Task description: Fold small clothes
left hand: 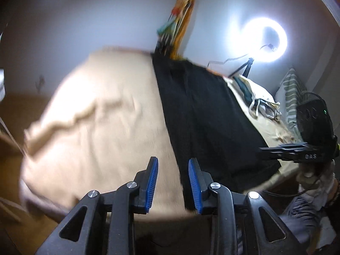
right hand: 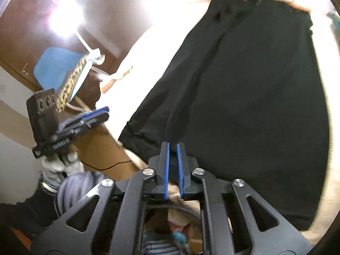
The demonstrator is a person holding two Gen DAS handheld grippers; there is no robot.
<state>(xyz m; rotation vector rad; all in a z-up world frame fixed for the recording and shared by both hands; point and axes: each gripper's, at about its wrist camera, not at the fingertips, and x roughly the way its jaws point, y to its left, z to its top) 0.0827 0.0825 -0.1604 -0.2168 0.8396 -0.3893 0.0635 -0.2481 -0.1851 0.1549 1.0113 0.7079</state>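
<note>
Cloth is what the next move turns on: a black garment (left hand: 204, 114) is laid flat on the beige cover (left hand: 102, 114) of the bed, its long axis running from the near edge of the bed away toward the far edge at the wall. Its near hem is seen just ahead of both claws.

The left gripper (left hand: 173, 182) is held above the near edge, just beside the garment's left side; its blue pads are spread apart with nothing between them. The right gripper (right hand: 173, 165) is held over the near hem, closer to the garment's middle; its pads are drawn almost together, a thin gap remaining, and no cloth is pinched. In the right wrist view the left gripper is seen off to the left of the hem, clear of the cloth, carried by a gloved hand (right hand: 61, 165).

The right gripper is judged the nearer to the hem. A fold along or across the long axis would call for both near corners to be taken, which has not yet been done.
</note>
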